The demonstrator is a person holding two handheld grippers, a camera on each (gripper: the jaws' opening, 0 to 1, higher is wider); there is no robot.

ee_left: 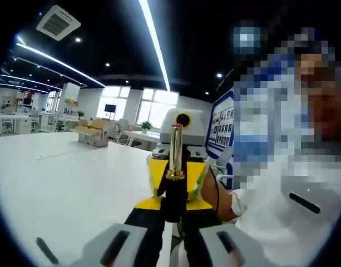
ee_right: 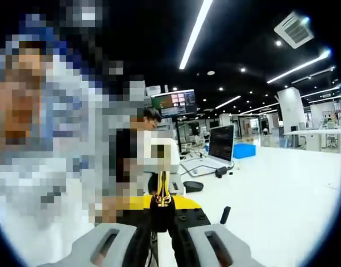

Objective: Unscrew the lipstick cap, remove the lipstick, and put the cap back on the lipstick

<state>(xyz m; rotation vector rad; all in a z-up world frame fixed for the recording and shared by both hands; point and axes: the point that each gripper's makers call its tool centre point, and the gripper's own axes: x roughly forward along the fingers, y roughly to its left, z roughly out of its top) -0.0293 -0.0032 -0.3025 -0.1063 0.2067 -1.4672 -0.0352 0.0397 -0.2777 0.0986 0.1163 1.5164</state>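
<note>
L tool (ee_left: pixel 171 214) pinches black-and-gold lipstick tube (ee_left: pixel 174 167) upright; R tool (ee_right: pixel 162 222) grips its black base w/ gold collar (ee_right: pixel 162 201), above white bench (ee_left: pixel 64 183).

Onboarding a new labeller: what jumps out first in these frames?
A gold lipstick tube standing upright, its black base clamped in the left claw. In the right gripper view the right claw is shut on the lipstick's black end. Behind lies a white table under long ceiling lights.

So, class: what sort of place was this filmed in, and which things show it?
Probably an open-plan office or lab: long white tables, an open dark laptop, a wall-mounted screen and strip ceiling lights.
</note>
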